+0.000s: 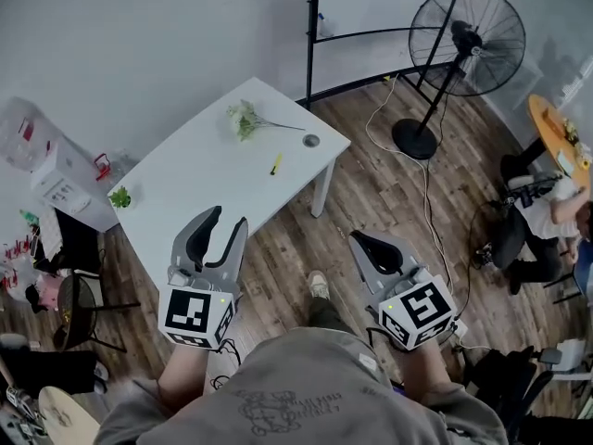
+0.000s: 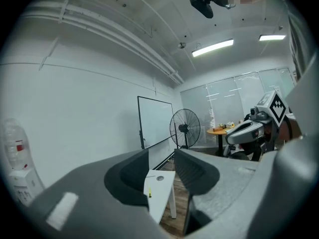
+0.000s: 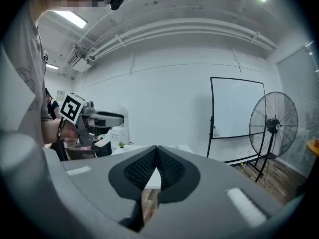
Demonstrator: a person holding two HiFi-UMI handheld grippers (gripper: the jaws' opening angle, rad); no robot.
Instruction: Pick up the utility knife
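Matt grey plastic left tool (image 1: 229, 218), smooth white table (image 1: 199, 179), wood-plank floor (image 1: 371, 207)

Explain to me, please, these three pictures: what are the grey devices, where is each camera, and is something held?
There is no robot: a person holds a two-jaw gripper in each hand. The head view comes from a camera on the person's head, looking down on the left gripper and the right gripper, with a white table beyond them. The other two pictures come from a camera riding on each gripper, looking along its jaws. On the table lie a small yellow utility knife, a sprig of flowers and, at one corner, a small green plant. The left jaws stand apart; the right jaws are closed together. Neither holds anything, and the knife is not yet touched.
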